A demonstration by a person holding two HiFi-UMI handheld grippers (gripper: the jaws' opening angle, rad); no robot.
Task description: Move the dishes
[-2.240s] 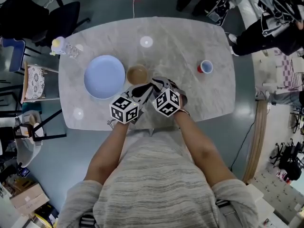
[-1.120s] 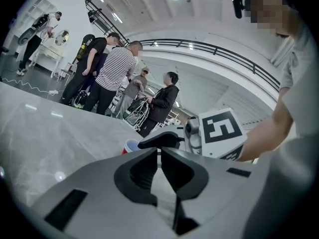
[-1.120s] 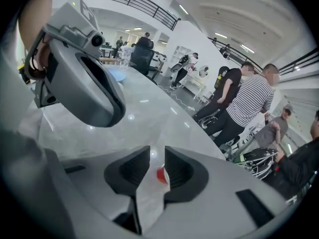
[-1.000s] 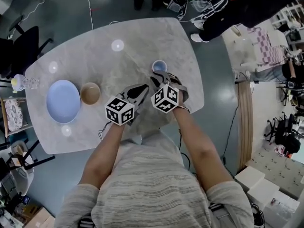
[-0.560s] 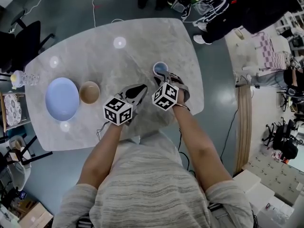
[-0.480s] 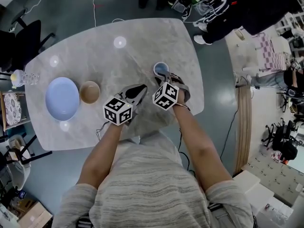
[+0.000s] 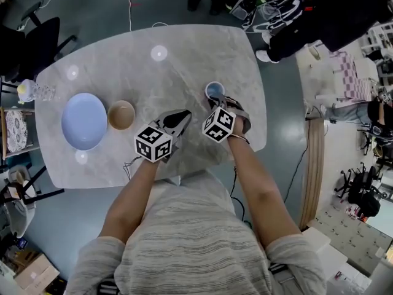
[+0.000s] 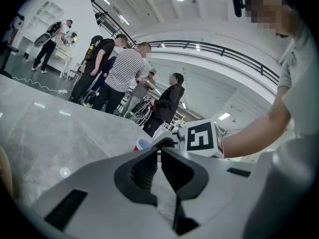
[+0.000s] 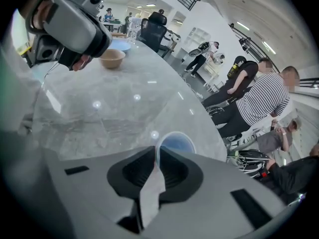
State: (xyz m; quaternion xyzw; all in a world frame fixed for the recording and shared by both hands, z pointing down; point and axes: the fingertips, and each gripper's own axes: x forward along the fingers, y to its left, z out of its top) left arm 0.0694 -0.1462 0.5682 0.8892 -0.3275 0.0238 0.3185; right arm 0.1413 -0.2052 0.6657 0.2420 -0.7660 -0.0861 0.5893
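Note:
On the marble table (image 7: 184, 60) a small cup (image 7: 214, 90), red outside and blue inside, stands near the right edge. My right gripper (image 7: 216, 102) points steeply down at the cup's near side. Its jaws have just been closing. In the right gripper view the cup's (image 9: 175, 144) rim sits pinched between the pads of that gripper (image 9: 156, 153). My left gripper (image 7: 180, 117) hovers beside it to the left, jaws together and holding nothing (image 8: 159, 151). A tan bowl (image 7: 121, 115) and a pale blue plate (image 7: 84, 120) rest at the table's left.
The table's right edge (image 7: 263, 123) runs close behind the cup. A small clear bottle (image 7: 29, 91) stands at the far left corner. Chairs (image 7: 37, 39) stand left of the table, and several people (image 8: 124, 78) stand beyond its far side.
My right gripper has sunk a little onto the cup's near rim. The left gripper has stayed where it was. Bowl and plate have not moved.

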